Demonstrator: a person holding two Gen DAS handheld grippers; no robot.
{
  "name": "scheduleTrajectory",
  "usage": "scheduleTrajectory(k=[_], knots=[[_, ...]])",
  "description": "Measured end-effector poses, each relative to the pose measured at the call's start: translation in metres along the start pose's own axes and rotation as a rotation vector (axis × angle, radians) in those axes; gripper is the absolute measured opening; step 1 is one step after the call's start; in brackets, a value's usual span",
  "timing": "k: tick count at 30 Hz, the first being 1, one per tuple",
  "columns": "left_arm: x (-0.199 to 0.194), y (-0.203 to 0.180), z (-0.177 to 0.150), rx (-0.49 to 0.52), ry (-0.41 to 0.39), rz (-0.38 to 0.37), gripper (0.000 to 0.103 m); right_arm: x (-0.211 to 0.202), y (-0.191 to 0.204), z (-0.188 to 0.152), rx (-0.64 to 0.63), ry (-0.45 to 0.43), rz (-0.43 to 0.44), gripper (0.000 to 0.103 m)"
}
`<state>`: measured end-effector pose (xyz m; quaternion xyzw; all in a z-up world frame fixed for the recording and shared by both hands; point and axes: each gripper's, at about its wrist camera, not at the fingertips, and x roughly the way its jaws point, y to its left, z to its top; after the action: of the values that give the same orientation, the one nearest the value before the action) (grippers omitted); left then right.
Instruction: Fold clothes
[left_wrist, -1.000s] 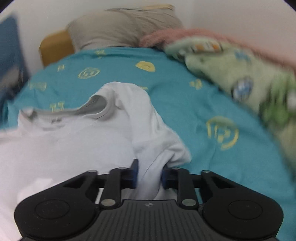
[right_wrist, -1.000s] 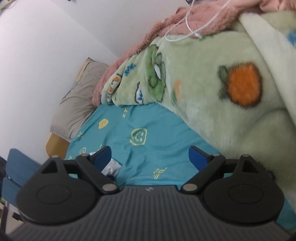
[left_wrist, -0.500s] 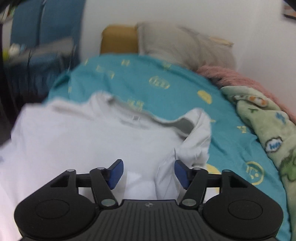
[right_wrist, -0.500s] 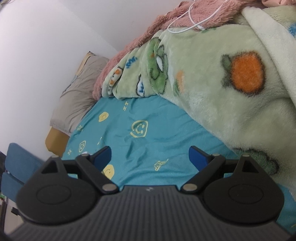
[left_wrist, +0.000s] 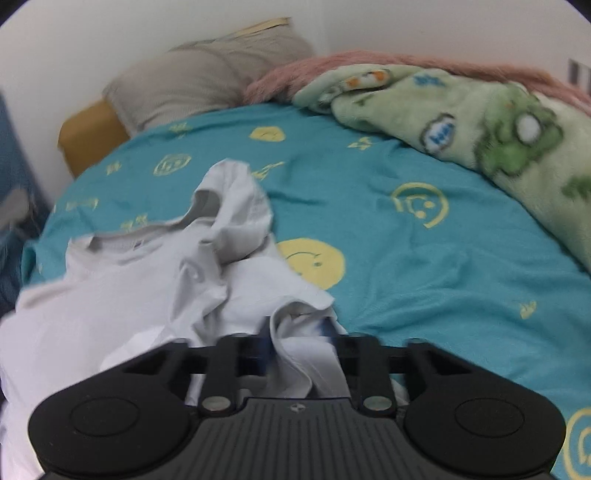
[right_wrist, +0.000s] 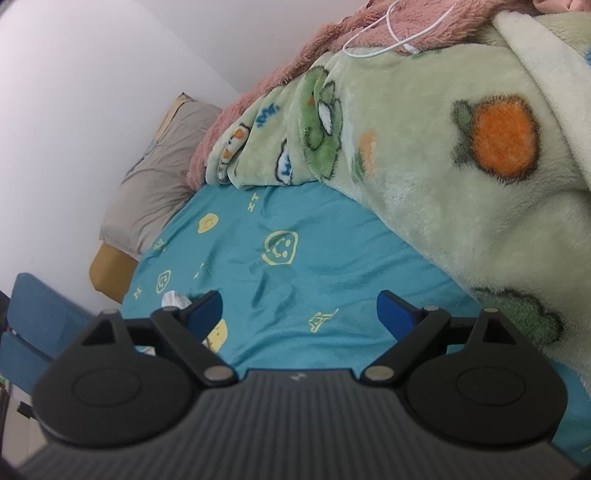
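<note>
A white T-shirt (left_wrist: 147, 288) lies crumpled on the teal bedsheet (left_wrist: 424, 266), its grey-lined collar toward the pillow. My left gripper (left_wrist: 299, 343) is shut on a fold of the white T-shirt near its right side; cloth bunches between the blue pads. My right gripper (right_wrist: 299, 310) is open and empty, hovering over the teal bedsheet (right_wrist: 295, 280). A small bit of the white T-shirt (right_wrist: 173, 299) shows behind its left finger.
A green cartoon blanket (left_wrist: 498, 133) and a pink fleece (left_wrist: 369, 62) lie along the wall side; the blanket also fills the right of the right wrist view (right_wrist: 461, 166). A grey pillow (left_wrist: 207, 81) sits at the head. A blue chair (right_wrist: 33, 332) stands off the bed.
My left gripper was shut on the shirt, opened half a second ago, and is now shut on a fold again, swung back right. The right gripper stays open, drifting slightly.
</note>
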<state>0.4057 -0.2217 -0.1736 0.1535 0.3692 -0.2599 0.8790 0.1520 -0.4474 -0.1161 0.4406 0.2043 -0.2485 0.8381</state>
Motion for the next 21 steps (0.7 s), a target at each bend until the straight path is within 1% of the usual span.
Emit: scheduleTrajectory(k=[2, 5, 6, 9, 10, 11, 12, 13, 15, 16, 17, 18, 20, 21], knots=[[-0.012, 0.032, 0.004, -0.193, -0.032, -0.048, 0.007, 0.001, -0.001, 0.000, 0.010, 0.012, 0.021, 0.092], [-0.040, 0.093, -0.002, -0.505, -0.159, -0.164, 0.007, 0.001, -0.002, 0.001, 0.027, 0.016, 0.062, 0.092], [-0.044, 0.114, -0.010, -0.611, -0.192, -0.200, 0.007, 0.000, -0.001, 0.002, 0.027, 0.012, 0.065, 0.092], [-0.052, 0.164, -0.043, -0.837, -0.235, -0.186, 0.007, 0.000, 0.000, 0.002, 0.032, 0.016, 0.066, 0.092], [-0.051, 0.175, -0.055, -0.872, -0.212, -0.148, 0.007, 0.001, 0.000, 0.002, 0.033, 0.019, 0.063, 0.092], [-0.049, 0.183, -0.065, -0.884, -0.170, -0.105, 0.008, 0.001, -0.001, 0.002, 0.035, 0.023, 0.060, 0.092], [-0.045, 0.189, -0.074, -0.880, -0.120, -0.055, 0.008, 0.002, -0.001, 0.001, 0.039, 0.029, 0.057, 0.092], [-0.040, 0.191, -0.080, -0.845, -0.068, -0.006, 0.009, 0.003, -0.001, 0.001, 0.043, 0.035, 0.054, 0.092], [-0.038, 0.193, -0.088, -0.786, -0.056, 0.020, 0.015, 0.004, -0.001, 0.000, 0.041, 0.042, 0.053, 0.092], [-0.038, 0.194, -0.090, -0.767, -0.057, 0.026, 0.015, 0.004, 0.000, -0.001, 0.038, 0.044, 0.053, 0.092], [-0.039, 0.195, -0.090, -0.772, -0.072, 0.017, 0.027, 0.004, 0.000, -0.001, 0.035, 0.046, 0.054, 0.092], [-0.038, 0.196, -0.089, -0.780, -0.086, 0.003, 0.045, 0.004, 0.001, -0.002, 0.031, 0.047, 0.054, 0.092], [-0.034, 0.197, -0.084, -0.802, -0.104, -0.038, 0.060, 0.004, 0.003, -0.002, 0.018, 0.045, 0.057, 0.092], [-0.033, 0.196, -0.081, -0.806, -0.105, -0.043, 0.063, 0.005, 0.004, -0.003, 0.010, 0.046, 0.059, 0.092]])
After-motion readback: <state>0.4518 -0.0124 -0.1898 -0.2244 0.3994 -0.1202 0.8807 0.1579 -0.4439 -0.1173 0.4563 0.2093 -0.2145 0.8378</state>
